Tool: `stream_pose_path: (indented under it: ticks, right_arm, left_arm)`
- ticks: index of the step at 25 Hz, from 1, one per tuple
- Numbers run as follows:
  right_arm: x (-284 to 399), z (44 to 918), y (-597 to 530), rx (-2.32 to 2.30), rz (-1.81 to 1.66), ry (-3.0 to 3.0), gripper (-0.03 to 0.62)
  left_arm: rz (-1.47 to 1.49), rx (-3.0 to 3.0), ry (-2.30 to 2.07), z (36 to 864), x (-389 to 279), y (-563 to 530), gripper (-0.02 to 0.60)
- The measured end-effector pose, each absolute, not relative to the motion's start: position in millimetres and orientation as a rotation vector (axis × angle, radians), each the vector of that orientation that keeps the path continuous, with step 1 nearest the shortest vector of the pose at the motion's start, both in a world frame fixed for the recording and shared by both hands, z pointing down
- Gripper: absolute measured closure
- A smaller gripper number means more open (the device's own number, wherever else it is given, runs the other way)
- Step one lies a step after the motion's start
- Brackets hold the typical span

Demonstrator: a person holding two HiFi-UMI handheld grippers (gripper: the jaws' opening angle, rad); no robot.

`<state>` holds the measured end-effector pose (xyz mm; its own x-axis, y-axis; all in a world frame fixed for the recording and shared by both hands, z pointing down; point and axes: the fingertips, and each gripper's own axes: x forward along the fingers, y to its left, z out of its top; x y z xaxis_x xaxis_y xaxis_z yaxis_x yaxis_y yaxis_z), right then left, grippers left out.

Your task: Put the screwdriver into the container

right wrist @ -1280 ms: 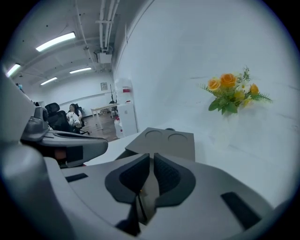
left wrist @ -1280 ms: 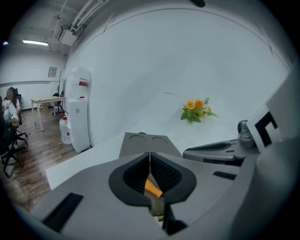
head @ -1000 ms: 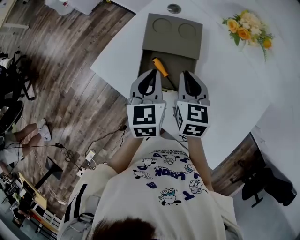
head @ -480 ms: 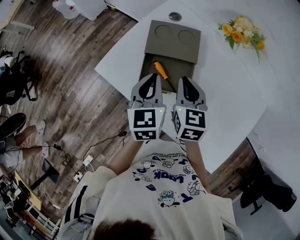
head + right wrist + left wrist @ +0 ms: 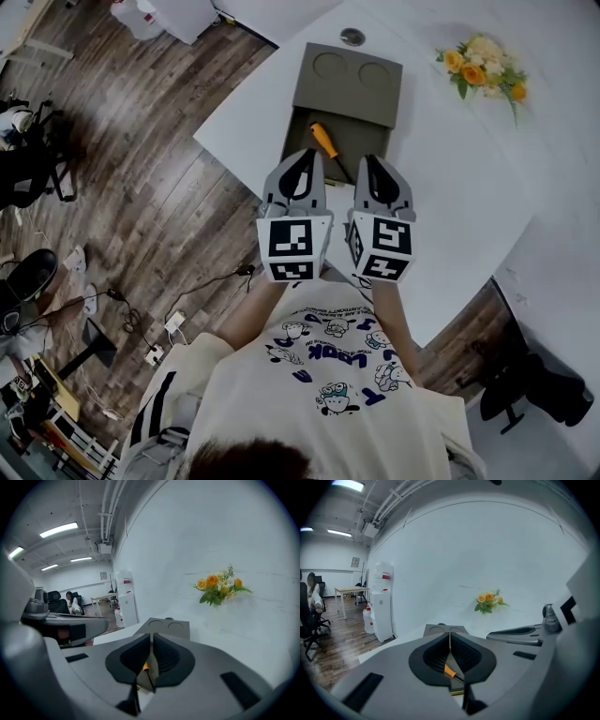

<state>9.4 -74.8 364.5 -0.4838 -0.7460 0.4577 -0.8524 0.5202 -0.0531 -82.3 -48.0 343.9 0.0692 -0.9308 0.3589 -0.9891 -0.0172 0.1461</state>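
Note:
A screwdriver [image 5: 324, 142] with an orange handle lies slantwise on the darker, lower near part of the grey container [image 5: 349, 93], whose far part has two round recesses. My left gripper [image 5: 307, 154] is shut and empty, its tips just left of the screwdriver's handle. Side by side with it, my right gripper [image 5: 372, 160] is also shut and empty, just right of the shaft. In the left gripper view, the orange handle [image 5: 449, 671] shows below the left gripper [image 5: 450, 633]. In the right gripper view, a bit of the handle [image 5: 146, 666] shows beneath the right gripper [image 5: 152, 635].
The container sits near the left edge of a white table [image 5: 469, 187]. A bunch of orange and yellow flowers [image 5: 484, 64] stands at the far right, and a small round metal piece [image 5: 352, 37] lies beyond the container. Wooden floor with cables lies to the left.
The head view has shifted slightly, so the table sits a little lower in the picture. Both grippers keep their place beside the screwdriver and stay shut.

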Motion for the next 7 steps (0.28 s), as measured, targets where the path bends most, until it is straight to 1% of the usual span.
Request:
stream_pose_path:
  ticks: [7]
  right_arm:
    - [3.1,358.6,-69.7,1.311,0.385,-2.38,0.553]
  left_arm:
    - [0.219,2.005,-1.919,334.8,-88.2,-43.3,0.56]
